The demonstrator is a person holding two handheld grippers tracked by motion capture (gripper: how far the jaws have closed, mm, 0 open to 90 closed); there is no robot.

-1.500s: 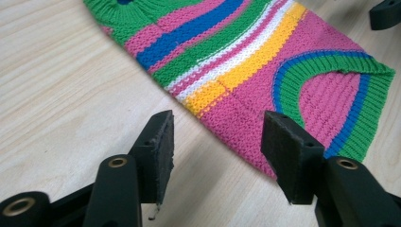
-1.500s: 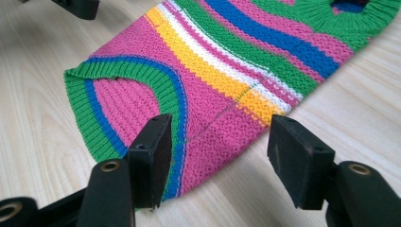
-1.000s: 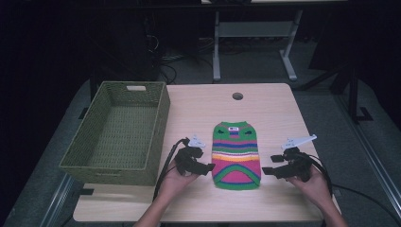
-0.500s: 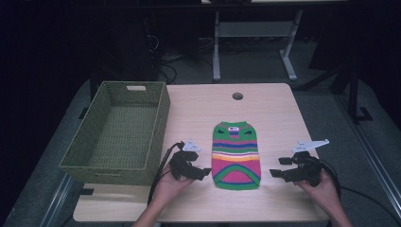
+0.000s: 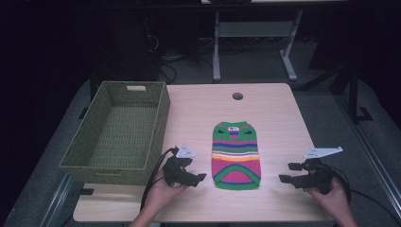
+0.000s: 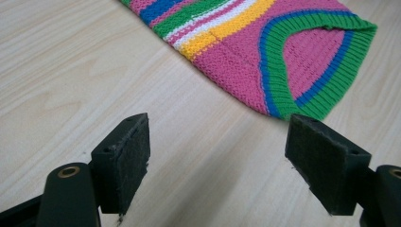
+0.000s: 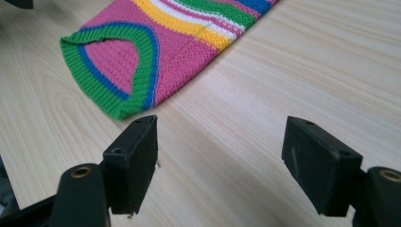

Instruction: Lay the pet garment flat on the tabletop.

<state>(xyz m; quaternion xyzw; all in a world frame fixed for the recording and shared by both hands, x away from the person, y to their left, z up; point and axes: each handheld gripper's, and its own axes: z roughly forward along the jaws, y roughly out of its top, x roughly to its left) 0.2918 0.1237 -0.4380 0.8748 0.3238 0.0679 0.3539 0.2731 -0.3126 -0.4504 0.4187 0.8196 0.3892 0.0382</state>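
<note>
Grippers have both backed off the small striped knit sweater (image 5: 236, 155) (green, pink, blue, yellow and white bands, ribbed green hem). A second ago each sat right at a bottom corner of it; now both are clear, right one well apart, left one just beside.

Left gripper (image 5: 200, 178): jaws have just been opening, now wide, nothing between them, bare wood under the pads in the left gripper view. Sweater hem (image 6: 326, 75) lies ahead of it, not touched.

Right gripper (image 5: 284, 172): jaws spread wide too, empty, over bare table; sweater corner (image 7: 118, 109) sits off to one side ahead of it.

Sweater lies flat on the light wooden table (image 5: 279, 113), neck end away from the person, about mid-table. Woven olive-green rectangular basket (image 5: 118, 137) stands on the table's left side, empty, apart from the sweater.

Read: looks like a release after laying or smoothing it flat. Fold not started, nothing in the basket yet. Likely next is a re-grip at the hem or sides.
</note>
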